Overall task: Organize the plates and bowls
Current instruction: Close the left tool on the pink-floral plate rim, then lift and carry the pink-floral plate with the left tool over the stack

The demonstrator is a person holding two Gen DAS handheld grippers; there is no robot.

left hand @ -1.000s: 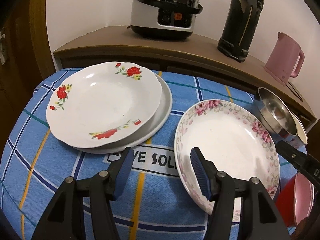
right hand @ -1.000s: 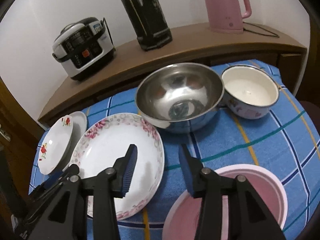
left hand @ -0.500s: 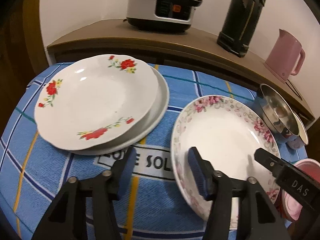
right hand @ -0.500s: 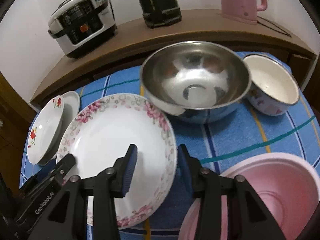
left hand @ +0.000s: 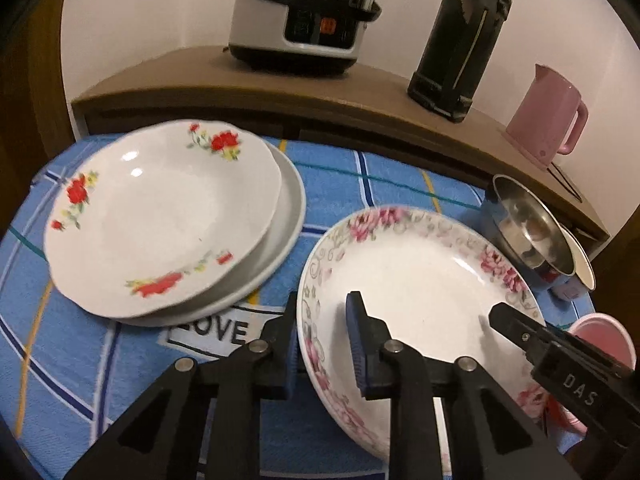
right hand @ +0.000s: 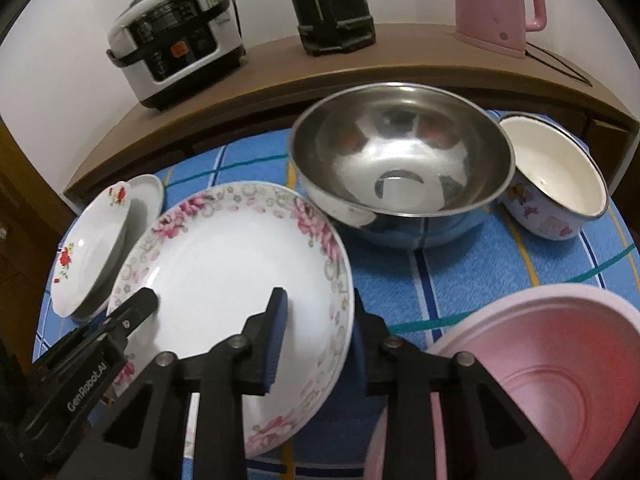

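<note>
A pink-flowered plate [left hand: 420, 280] [right hand: 232, 272] lies on the blue checked cloth. My left gripper [left hand: 324, 344] straddles its left rim, one finger outside and one inside, jaws open. My right gripper [right hand: 316, 340] straddles its right rim the same way, jaws open. A red-flowered plate [left hand: 160, 216] [right hand: 88, 248] sits on a plain white plate [left hand: 290, 204] at the left. A steel bowl [right hand: 400, 172] [left hand: 528, 232], a white enamel bowl [right hand: 560, 184] and a pink bowl [right hand: 540, 380] stand at the right.
A wooden shelf [left hand: 320, 92] runs behind the table with a rice cooker [left hand: 304, 16], a black thermos [left hand: 464, 36] and a pink kettle [left hand: 548, 116]. The steel bowl touches the flowered plate's far edge.
Both grippers have moved in onto the pink-flowered plate: each now has one finger over its rim, left on the left side, right on the right side.
</note>
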